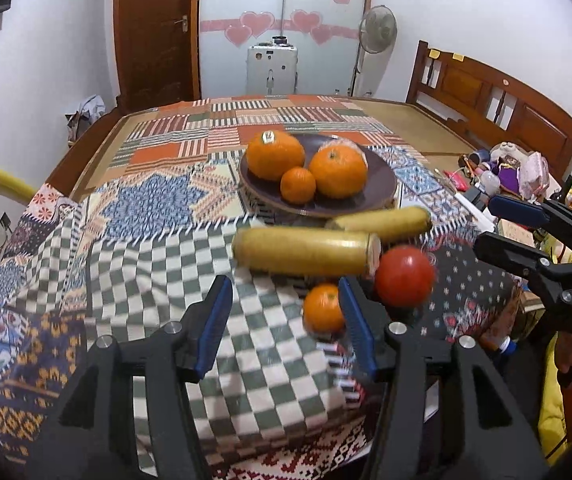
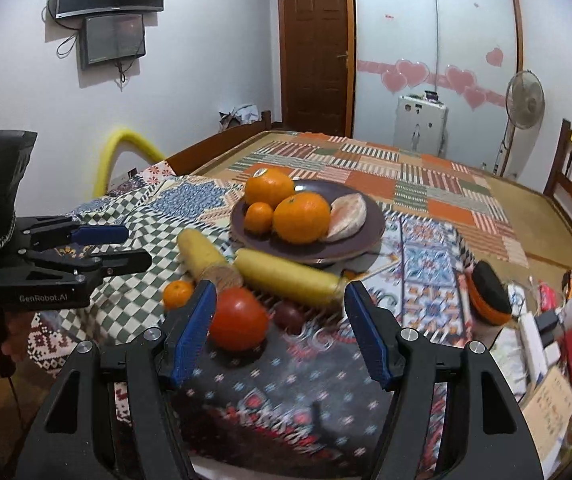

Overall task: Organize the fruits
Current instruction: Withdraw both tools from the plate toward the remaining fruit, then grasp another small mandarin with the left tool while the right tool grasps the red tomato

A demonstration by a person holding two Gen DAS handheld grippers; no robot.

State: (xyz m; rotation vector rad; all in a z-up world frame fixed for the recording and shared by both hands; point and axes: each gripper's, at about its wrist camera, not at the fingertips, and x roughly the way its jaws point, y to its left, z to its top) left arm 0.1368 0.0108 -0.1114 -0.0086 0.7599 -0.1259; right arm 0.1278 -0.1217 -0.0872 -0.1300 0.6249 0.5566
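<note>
Two grippers hovered with jaws apart and nothing between the pads: the left gripper [image 1: 286, 312] and the right gripper [image 2: 280, 320]. Just beyond the left one's right finger, at one o'clock, lay a small loose orange [image 1: 323, 307] beside a red tomato [image 1: 405, 276]. At twelve, two yellow corn cobs [image 1: 306, 251] lay across the patchwork cloth [image 1: 158, 200]. Farther at twelve stood the dark plate [image 1: 382, 184], holding three oranges [image 1: 275, 155].

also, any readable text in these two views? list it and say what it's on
"GenRobot.AI": side of the left gripper body, right wrist view.
"DAS": right gripper body, left wrist view; cut off.
Sticker on the big orange: too small.
Papers and boxes at the right: blurred.
</note>
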